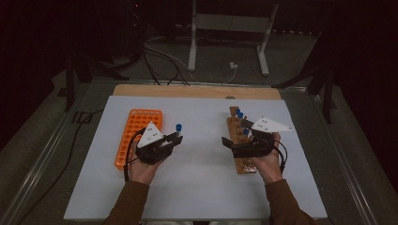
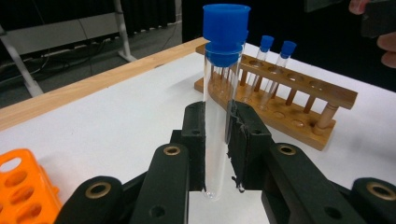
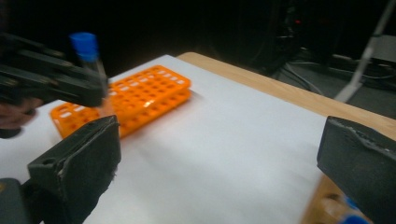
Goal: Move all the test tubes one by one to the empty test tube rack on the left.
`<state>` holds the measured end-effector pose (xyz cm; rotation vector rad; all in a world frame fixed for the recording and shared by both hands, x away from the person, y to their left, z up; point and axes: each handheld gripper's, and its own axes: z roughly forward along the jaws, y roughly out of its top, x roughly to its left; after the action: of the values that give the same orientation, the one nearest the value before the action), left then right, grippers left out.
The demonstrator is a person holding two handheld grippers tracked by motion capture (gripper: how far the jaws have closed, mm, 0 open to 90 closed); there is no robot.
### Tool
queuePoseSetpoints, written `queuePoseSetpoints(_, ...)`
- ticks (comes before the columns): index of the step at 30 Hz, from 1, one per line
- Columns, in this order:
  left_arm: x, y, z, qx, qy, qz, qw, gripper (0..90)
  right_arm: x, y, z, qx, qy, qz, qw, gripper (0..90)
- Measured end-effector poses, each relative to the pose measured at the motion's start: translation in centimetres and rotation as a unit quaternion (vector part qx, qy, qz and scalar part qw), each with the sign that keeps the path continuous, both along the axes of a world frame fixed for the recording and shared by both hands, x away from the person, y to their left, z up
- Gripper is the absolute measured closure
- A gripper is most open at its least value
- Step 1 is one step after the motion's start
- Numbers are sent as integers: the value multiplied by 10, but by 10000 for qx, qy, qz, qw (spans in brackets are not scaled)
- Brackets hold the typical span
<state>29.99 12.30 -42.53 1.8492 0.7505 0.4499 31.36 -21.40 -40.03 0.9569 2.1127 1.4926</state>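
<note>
A clear test tube (image 2: pixel 217 116) with a blue cap stands upright between the jaws of my left gripper (image 2: pixel 217 140), which is shut on it. From above, that gripper (image 1: pixel 177 138) hovers just right of the orange rack (image 1: pixel 136 129), the tube's cap (image 1: pixel 179 127) sticking up. My right gripper (image 1: pixel 227 143) is open with nothing between its fingers, beside the wooden rack (image 1: pixel 244 165). In the right gripper view its jaws (image 3: pixel 219 158) stand wide apart, facing the orange rack (image 3: pixel 140 93) and the held tube (image 3: pixel 88 51).
Blue-capped tubes (image 2: pixel 267 44) stand in the far end of the wooden rack (image 2: pixel 280 98). Both racks lie on a white board (image 1: pixel 197 187) with a wooden strip (image 1: pixel 197 90) along its far edge. Cables and a metal stand (image 1: pixel 192 42) are beyond the table.
</note>
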Motion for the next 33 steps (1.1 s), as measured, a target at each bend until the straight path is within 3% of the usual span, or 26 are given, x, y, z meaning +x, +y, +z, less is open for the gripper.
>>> queuePoseSetpoints(18,-17,42,-7,-116,66,308,9994,780,-2,-53,-17,-32,42,-555,9984,0)
queuePoseSetpoints(33,-36,76,-14,-102,58,617,9980,780,-14,-72,-25,-7,-25,-727,9973,0)
